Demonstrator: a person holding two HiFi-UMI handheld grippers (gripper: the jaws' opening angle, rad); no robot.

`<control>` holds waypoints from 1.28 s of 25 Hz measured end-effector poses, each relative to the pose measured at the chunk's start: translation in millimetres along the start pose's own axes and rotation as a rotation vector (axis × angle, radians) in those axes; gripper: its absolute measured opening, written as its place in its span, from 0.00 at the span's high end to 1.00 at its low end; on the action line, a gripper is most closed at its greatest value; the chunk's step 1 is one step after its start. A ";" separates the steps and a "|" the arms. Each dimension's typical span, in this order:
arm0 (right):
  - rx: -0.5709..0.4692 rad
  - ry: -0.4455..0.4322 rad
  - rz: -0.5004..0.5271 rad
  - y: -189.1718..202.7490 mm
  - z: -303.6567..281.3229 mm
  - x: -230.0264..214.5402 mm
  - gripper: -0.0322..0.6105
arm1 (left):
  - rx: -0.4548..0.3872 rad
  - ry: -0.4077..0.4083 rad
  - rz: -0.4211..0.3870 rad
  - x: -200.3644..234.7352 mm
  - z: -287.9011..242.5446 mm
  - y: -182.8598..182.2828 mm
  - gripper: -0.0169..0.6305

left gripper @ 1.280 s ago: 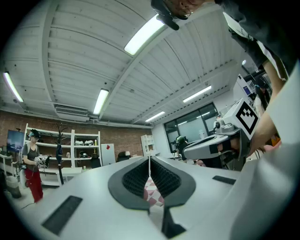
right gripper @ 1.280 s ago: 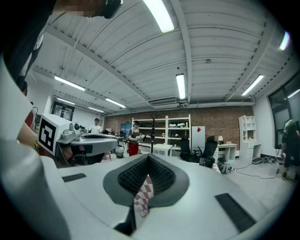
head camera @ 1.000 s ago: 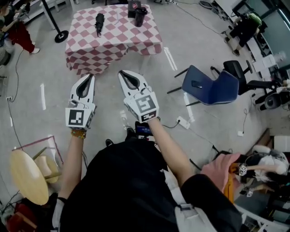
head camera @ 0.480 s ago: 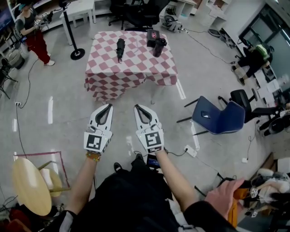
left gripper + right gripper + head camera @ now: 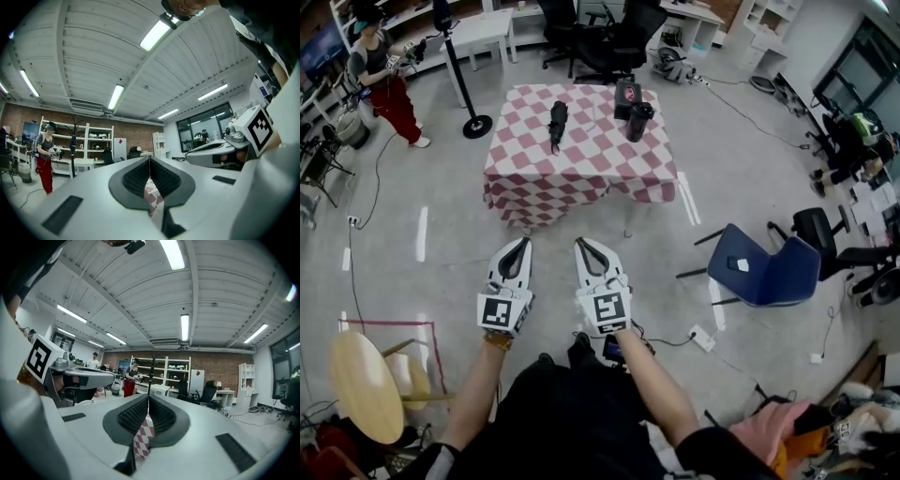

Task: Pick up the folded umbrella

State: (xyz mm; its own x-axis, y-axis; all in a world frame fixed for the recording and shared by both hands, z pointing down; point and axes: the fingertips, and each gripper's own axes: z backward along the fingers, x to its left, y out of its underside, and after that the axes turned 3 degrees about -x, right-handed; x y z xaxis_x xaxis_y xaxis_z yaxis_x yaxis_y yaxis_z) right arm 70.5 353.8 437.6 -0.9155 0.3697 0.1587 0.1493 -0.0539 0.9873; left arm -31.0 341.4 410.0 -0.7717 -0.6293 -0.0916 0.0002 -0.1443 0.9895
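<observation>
The slim black folded umbrella [image 5: 556,125] is lying on the square table draped in a red-and-white checked cloth [image 5: 581,164], in the upper middle of the head view, left of the table's centre. A black cylindrical bottle [image 5: 637,121] and a dark box with a pink face [image 5: 627,94] are standing toward the table's right rear corner, well apart from the umbrella.

The white left gripper [image 5: 520,243] and the white right gripper [image 5: 582,244] are sitting side by side in the lower middle of the frame, over bare grey floor, both pointing toward the table and well short of it. In each gripper view the ribbed black pads are pressing together with nothing between them, only a sliver of checked cloth showing behind.

A blue plastic chair [image 5: 764,272] is standing at the right.
</observation>
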 end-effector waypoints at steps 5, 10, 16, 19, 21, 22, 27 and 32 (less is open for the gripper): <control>-0.025 -0.026 -0.014 -1.1 -19.4 -16.9 0.92 | 0.009 -0.030 -0.015 7.7 -14.5 3.8 0.95; -0.029 -0.010 -0.005 -0.8 -51.0 -24.1 0.92 | -0.020 -0.031 0.003 34.1 -33.3 6.1 0.95; -0.011 0.036 0.021 -3.1 -101.5 -23.6 0.92 | -0.049 -0.010 0.029 81.8 -51.2 17.6 0.95; 0.004 0.073 0.007 -0.8 -118.0 -19.4 0.92 | -0.044 -0.006 0.068 100.9 -54.9 26.8 0.95; 0.016 0.084 0.012 2.9 -129.9 -18.4 0.92 | -0.043 0.007 0.074 111.6 -63.1 32.9 0.95; 0.021 0.086 0.018 4.2 -135.9 -19.3 0.92 | -0.045 0.014 0.076 116.3 -68.4 35.1 0.95; 0.024 0.099 0.026 7.1 -166.0 -37.3 0.92 | -0.026 0.028 0.088 132.5 -95.3 48.4 0.95; 0.014 0.113 -0.003 16.6 -190.8 -79.0 0.92 | 0.024 0.020 0.050 138.3 -139.5 53.0 0.95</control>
State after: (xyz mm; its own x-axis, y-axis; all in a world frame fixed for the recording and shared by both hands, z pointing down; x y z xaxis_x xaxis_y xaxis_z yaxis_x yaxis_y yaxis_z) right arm 74.1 146.8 442.6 -0.9521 0.2631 0.1561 0.1511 -0.0393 0.9877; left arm -49.1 140.3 434.2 -0.7582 -0.6506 -0.0438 0.0232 -0.0941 0.9953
